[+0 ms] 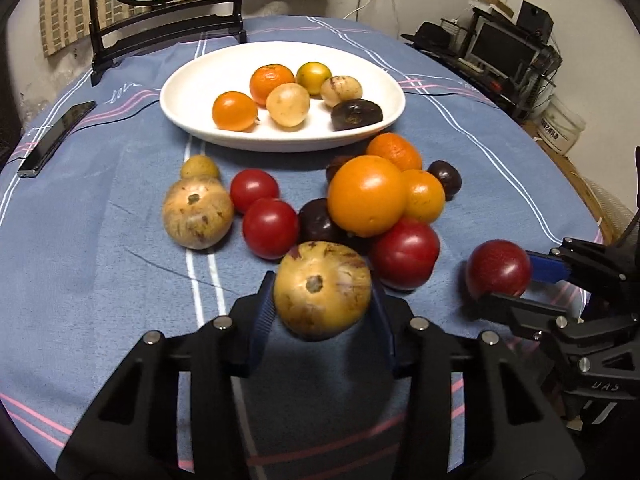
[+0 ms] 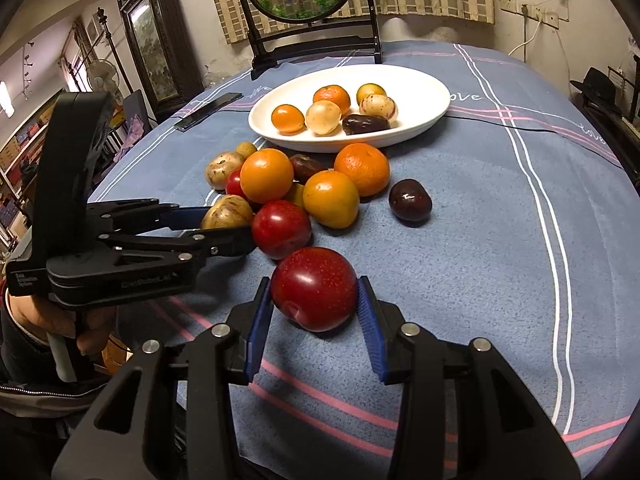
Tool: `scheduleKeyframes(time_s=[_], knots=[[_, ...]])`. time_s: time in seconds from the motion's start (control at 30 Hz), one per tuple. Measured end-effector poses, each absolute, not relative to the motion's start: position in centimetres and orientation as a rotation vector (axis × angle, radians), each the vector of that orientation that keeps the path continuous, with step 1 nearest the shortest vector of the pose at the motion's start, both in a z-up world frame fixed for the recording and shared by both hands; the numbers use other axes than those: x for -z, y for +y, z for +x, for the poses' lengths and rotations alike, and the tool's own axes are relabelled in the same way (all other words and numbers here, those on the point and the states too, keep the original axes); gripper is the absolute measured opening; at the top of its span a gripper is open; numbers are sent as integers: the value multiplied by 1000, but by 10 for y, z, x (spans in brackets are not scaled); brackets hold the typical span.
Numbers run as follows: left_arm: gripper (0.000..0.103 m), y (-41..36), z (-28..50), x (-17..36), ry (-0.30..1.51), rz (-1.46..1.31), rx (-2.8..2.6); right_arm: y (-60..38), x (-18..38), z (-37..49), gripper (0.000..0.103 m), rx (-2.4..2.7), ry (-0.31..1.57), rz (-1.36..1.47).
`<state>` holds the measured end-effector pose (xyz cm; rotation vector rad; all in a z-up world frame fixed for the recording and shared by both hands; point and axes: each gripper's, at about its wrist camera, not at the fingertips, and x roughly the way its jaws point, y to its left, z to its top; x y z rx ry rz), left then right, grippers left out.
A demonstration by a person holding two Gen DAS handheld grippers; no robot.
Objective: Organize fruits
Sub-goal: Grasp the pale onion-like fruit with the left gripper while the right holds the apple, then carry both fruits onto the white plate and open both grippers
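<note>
My left gripper (image 1: 321, 294) is shut on a speckled yellow-brown fruit (image 1: 322, 290), both blue pads against its sides. In the right wrist view the same left gripper (image 2: 226, 228) comes in from the left with that yellow-brown fruit (image 2: 226, 212). My right gripper (image 2: 313, 285) is shut on a red plum (image 2: 314, 288) just above the blue cloth; it shows at the right in the left wrist view as right gripper (image 1: 506, 284) with the red plum (image 1: 498, 268). A white oval plate (image 1: 280, 144) (image 2: 360, 145) holds several fruits. Loose oranges (image 1: 366, 196), red plums and dark fruits lie before it.
A black phone (image 1: 56, 138) (image 2: 208, 110) lies at the cloth's left edge. A round picture on a dark stand (image 1: 168, 20) (image 2: 304, 0) rises behind the plate. A lone dark plum (image 2: 410, 200) sits right of the pile. A hand (image 2: 92, 328) holds the left gripper's grip.
</note>
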<state>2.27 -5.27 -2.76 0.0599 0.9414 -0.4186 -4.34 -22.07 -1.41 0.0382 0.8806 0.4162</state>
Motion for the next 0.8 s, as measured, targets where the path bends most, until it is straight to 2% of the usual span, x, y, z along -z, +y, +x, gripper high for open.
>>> scheduleKeyframes(time_s=[0.43,0.8], knots=[[45,-36,19,-8,866,21,424,-219,-5,-29,43,-367,815,2],[45,-29,51,-28,820,41,389,-222,-25,-1,43,-345,753,3]])
